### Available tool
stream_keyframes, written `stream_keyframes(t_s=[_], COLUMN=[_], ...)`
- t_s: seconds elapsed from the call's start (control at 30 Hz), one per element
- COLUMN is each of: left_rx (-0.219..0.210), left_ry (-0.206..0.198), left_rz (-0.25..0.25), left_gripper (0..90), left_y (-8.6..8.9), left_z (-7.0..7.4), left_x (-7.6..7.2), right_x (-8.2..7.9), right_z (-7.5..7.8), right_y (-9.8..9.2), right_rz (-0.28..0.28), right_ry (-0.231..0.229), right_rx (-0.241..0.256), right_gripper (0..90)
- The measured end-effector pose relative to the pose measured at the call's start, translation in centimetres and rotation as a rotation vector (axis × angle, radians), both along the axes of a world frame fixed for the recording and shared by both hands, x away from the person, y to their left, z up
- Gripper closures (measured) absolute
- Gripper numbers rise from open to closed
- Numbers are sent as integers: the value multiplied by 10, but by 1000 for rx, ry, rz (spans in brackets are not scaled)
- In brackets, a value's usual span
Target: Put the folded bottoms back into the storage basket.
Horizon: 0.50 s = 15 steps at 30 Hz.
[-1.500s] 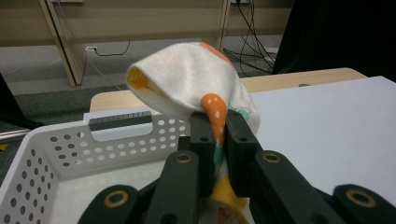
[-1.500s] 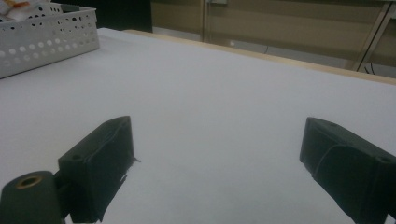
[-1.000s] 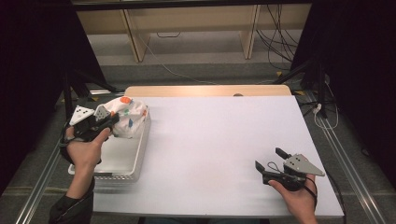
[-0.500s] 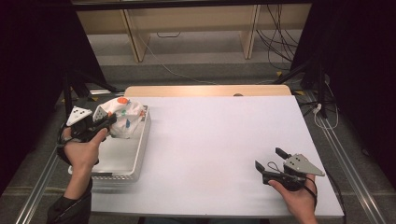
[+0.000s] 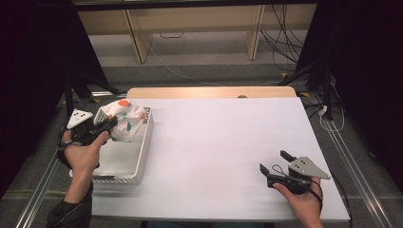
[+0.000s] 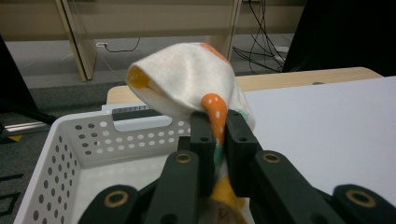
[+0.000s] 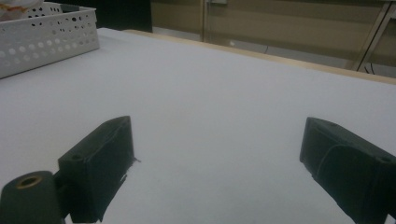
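High view: white table (image 5: 214,156), with a white perforated basket (image 5: 124,164) at its left edge. The left gripper (image 5: 110,124) is held above the basket's far half, jaws closed on a bunched white cloth (image 5: 124,118) with orange and teal spots. The cloth hangs clear of the basket floor, over its far end. The left hand (image 5: 83,154) comes in from below left. The right gripper (image 5: 273,166) sits low at the table's near right corner, well apart from the basket, jaws spread, nothing between them. The right hand (image 5: 299,197) grips it from behind.

Left gripper view: both black jaws are pressed nearly together on a fold of the cloth (image 6: 187,86); an orange dotted patch is pinched right between them. The cloth balloons up above the jaw tips, and more of it trails below. The basket (image 6: 70,154) lies beneath, its far wall with a handle slot behind the cloth. The table (image 6: 327,126) shows to the right.

Right gripper view: jaws wide apart, empty, just above the bare table (image 7: 210,107). A corner of the basket (image 7: 42,37) is at upper left, far off.
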<state>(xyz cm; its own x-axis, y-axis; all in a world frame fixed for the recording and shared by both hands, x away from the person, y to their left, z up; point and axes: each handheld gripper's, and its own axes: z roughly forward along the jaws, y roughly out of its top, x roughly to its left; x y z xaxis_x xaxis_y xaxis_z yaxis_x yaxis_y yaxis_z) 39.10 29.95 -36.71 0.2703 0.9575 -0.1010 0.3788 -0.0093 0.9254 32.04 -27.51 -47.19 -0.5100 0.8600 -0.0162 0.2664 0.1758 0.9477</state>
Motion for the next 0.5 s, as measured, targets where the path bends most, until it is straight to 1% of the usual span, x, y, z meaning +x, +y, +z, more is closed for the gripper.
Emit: stream_keyframes(t_s=[0.07,0.13,0.2,0.33,0.5], left_rx=[1,-2,-2,0,-3], left_ry=[1,1,2,4,12], left_rz=[0,2,4,4,10], left_gripper=[829,830,829,829,829], left_y=[1,1,2,2,3], left_z=[0,0,0,0,-2], left_x=[0,0,0,1,1], right_x=[0,1,0,0,0], right_z=[0,0,0,0,0], right_y=[1,0,0,0,0], right_rz=[1,1,0,1,1], right_ry=[-6,-10,-1,-10,-6], right_rx=[8,5,0,8,7], right_gripper=[106,106,106,106,106])
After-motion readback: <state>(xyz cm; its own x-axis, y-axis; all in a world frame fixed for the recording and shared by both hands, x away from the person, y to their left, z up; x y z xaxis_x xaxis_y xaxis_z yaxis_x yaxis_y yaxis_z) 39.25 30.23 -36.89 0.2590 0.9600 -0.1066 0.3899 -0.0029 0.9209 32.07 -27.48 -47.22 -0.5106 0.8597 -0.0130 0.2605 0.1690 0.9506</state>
